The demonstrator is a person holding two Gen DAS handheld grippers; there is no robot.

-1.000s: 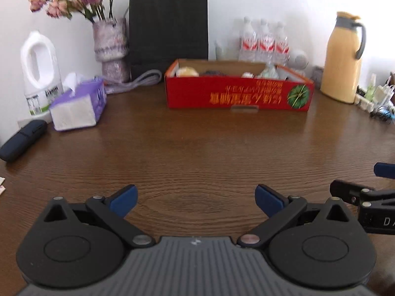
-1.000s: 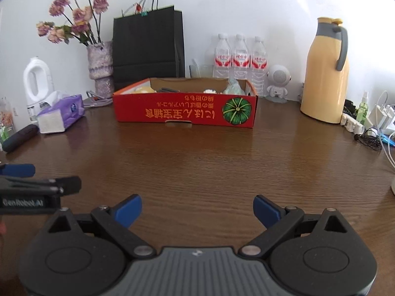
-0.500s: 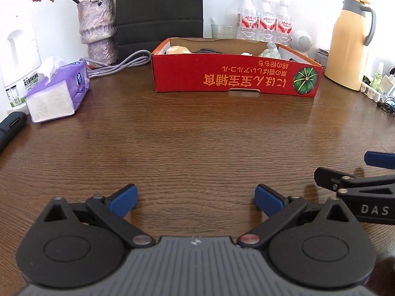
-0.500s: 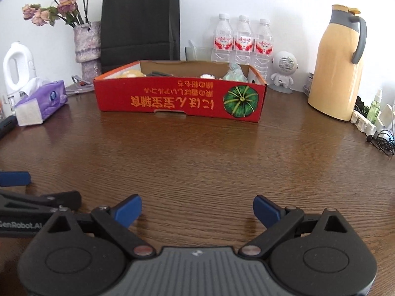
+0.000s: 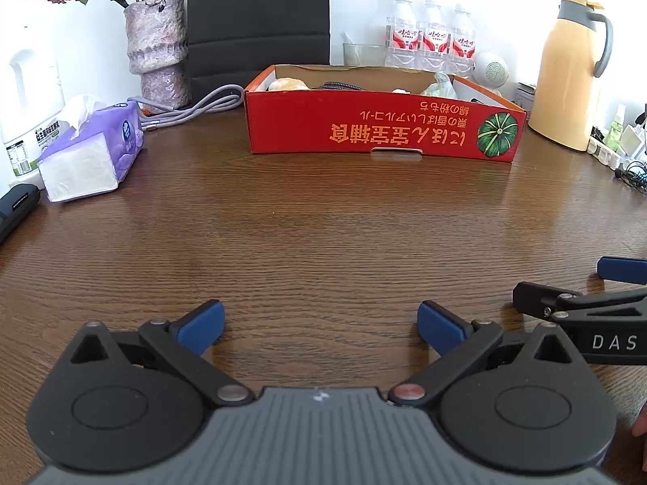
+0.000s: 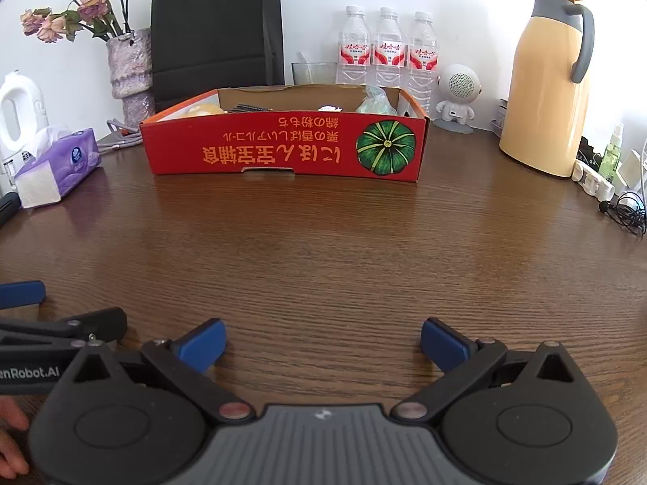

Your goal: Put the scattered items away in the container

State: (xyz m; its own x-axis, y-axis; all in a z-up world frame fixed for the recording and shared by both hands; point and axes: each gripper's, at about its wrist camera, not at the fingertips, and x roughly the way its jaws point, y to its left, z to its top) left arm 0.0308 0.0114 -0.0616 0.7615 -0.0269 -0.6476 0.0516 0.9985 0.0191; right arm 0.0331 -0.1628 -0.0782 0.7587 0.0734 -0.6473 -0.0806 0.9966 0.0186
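One red box sits at the centre of the frame, on one table. Three water bottles stand in a row behind it. At upper right is one yellow flask, with one small white speaker to its left. At upper left are one vase, one black bag, one tissue pack and one white jug. Two grippers show, the right and the left.

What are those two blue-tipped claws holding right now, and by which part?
Nothing. The left gripper and the right gripper both stand open, with only the bare brown wooden table showing between their blue pads. The red cardboard box sits farther back, untouched.
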